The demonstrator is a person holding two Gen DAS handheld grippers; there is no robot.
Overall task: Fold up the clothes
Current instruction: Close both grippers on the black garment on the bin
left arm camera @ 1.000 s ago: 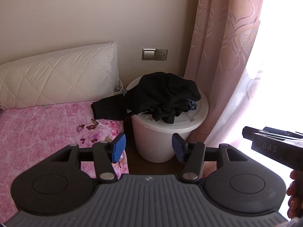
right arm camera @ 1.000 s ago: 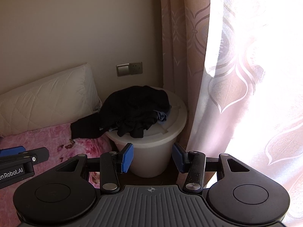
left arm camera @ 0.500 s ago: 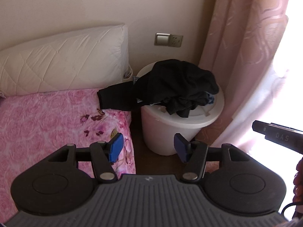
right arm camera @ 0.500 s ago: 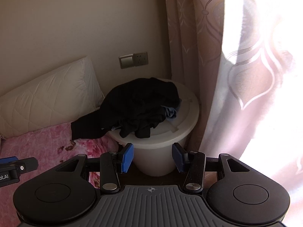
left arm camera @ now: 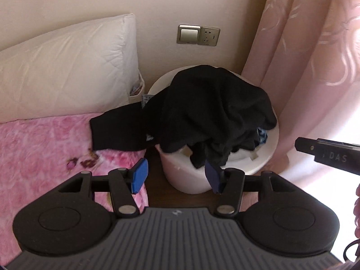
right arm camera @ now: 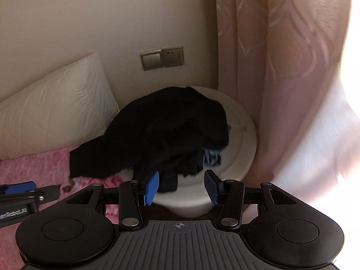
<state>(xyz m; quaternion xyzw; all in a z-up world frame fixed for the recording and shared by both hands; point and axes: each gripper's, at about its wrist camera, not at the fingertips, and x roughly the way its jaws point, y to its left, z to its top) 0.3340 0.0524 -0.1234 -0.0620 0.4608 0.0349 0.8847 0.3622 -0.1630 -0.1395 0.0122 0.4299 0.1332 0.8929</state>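
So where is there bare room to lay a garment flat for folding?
The pink floral bedspread is free between the white pillow and the left gripper. Its corner by the white bucket is covered by a black sleeve. The bucket top is crowded with the black clothes pile.

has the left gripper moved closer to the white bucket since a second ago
Yes. In the left wrist view the white bucket and the black clothes on it loom larger and nearer the left gripper, so it has moved forward toward them.

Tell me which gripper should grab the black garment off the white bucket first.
Probably the right gripper: open, its fingers frame the black garment hanging over the white bucket rim. The left gripper, also open, mostly frames the bucket wall.
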